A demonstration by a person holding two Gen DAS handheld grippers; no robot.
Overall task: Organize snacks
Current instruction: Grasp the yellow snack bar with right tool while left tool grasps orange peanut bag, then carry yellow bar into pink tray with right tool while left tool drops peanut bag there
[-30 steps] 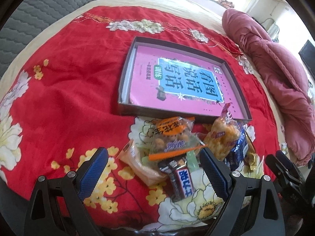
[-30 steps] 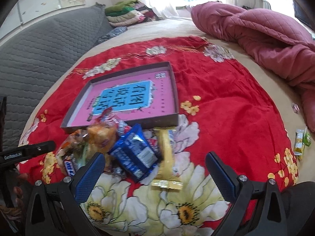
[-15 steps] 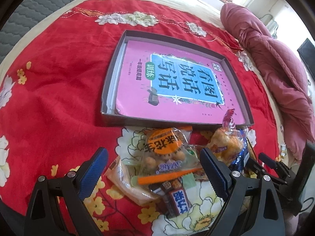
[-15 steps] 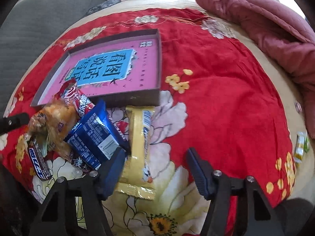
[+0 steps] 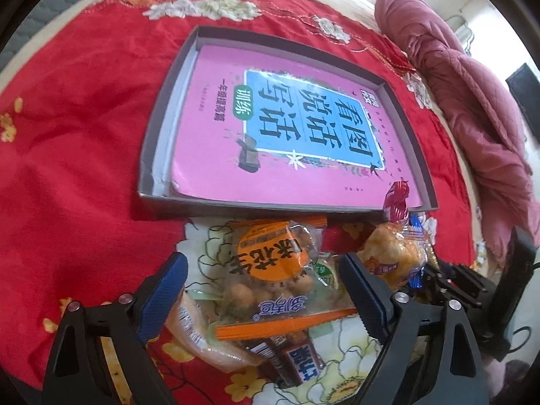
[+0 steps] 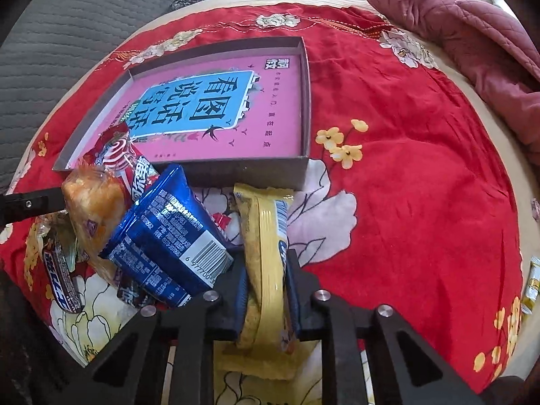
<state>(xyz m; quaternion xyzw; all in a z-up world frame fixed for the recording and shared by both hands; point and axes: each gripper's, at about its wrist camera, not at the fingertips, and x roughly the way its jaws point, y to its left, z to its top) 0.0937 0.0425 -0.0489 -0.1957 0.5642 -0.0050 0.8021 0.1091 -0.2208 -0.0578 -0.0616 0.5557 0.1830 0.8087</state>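
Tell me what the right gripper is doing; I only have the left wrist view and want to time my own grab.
Observer: The right gripper has just closed its jaws on the yellow packet, pinching it near its lower end.
Operator: Is anything crowding that packet?
Observer: The blue packet lies close on its left, with its barcode end right by the gripper's left finger.

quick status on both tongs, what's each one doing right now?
Left tongs: open, jaws just closing a little, either side of the orange peanut bag, pads not pressing it.
Right tongs: just closed, shut on the yellow snack bar.
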